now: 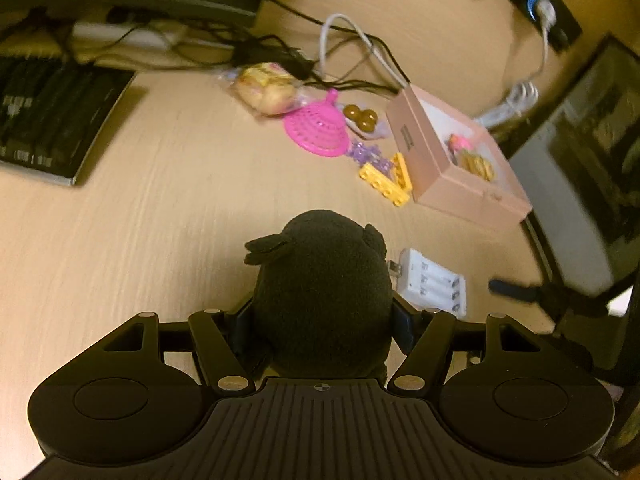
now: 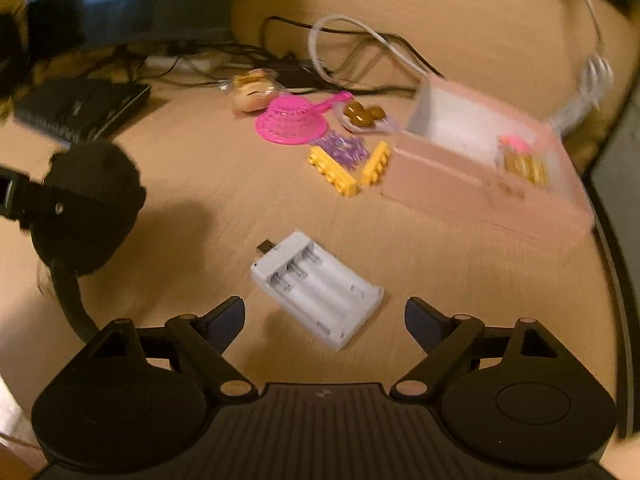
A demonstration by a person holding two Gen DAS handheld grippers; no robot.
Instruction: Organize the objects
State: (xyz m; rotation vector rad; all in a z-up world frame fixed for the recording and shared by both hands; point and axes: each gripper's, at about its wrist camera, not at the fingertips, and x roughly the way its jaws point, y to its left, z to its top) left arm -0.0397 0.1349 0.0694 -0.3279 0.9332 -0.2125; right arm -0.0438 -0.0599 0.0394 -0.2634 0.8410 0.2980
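left tongs (image 1: pixel 322 320) — clamped on black fuzzy plush toy (image 1: pixel 320 288), held above wooden surface (image 1: pixel 168 200) | right tongs (image 2: pixel 324 314) agape over white plastic battery holder (image 2: pixel 316 288) | risk: plush snags rim of pink open box (image 1: pixel 460 184) — may slip out, soft fabric

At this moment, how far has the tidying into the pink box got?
Early stage. Done: the pink box already holds two small items, one pink and one yellow. In hand: the left gripper is shut on the black plush toy, clear of the box. The right gripper is open over the white battery holder. Left: the yellow bricks, the pink strainer and the other small items on the desk.
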